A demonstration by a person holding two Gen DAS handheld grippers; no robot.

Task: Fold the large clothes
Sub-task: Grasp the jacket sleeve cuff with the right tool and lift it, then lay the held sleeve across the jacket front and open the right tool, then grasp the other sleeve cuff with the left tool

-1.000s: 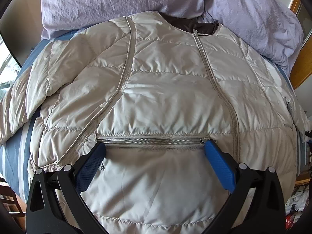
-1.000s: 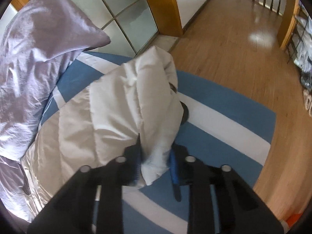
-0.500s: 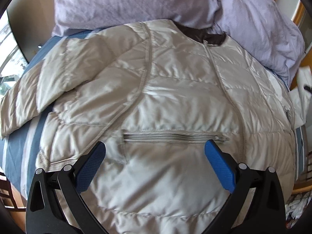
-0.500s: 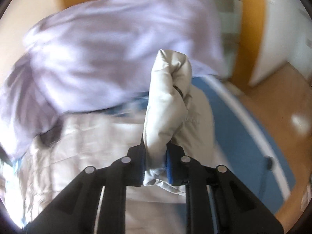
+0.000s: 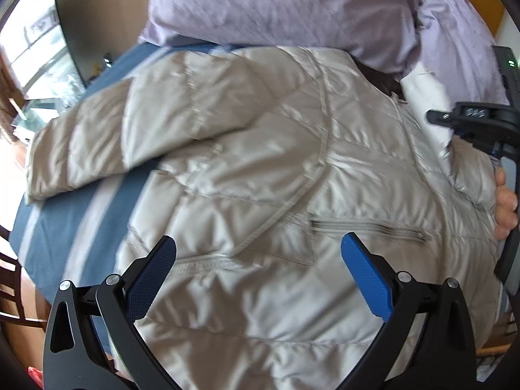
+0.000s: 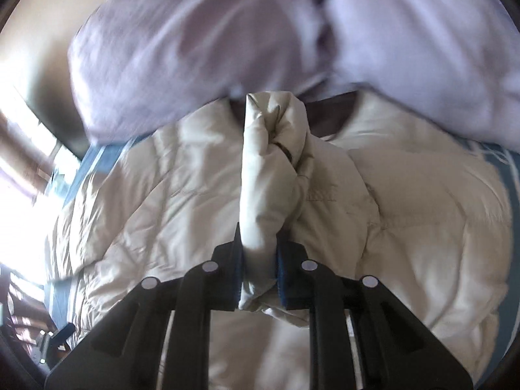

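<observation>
A beige quilted jacket (image 5: pixel 260 169) lies face up on a blue striped bed, collar toward the pillows. Its left sleeve (image 5: pixel 97 143) stretches out to the left. My left gripper (image 5: pixel 260 269) is open and empty, hovering over the jacket's lower front near the pocket zipper (image 5: pixel 367 227). My right gripper (image 6: pixel 258 260) is shut on the jacket's right sleeve (image 6: pixel 269 169) and holds it up over the jacket's chest. The right gripper also shows at the right edge of the left wrist view (image 5: pixel 481 130).
Two lilac pillows (image 5: pixel 276 3) lie at the head of the bed behind the collar. The blue striped bedsheet (image 5: pixel 74 214) shows to the left. A window is at the far left, and a dark chair (image 5: pixel 9 292) stands by the bed's lower left.
My right gripper has carried the sleeve from the bed's side up and over the jacket body. My left gripper has shifted left and stayed open.
</observation>
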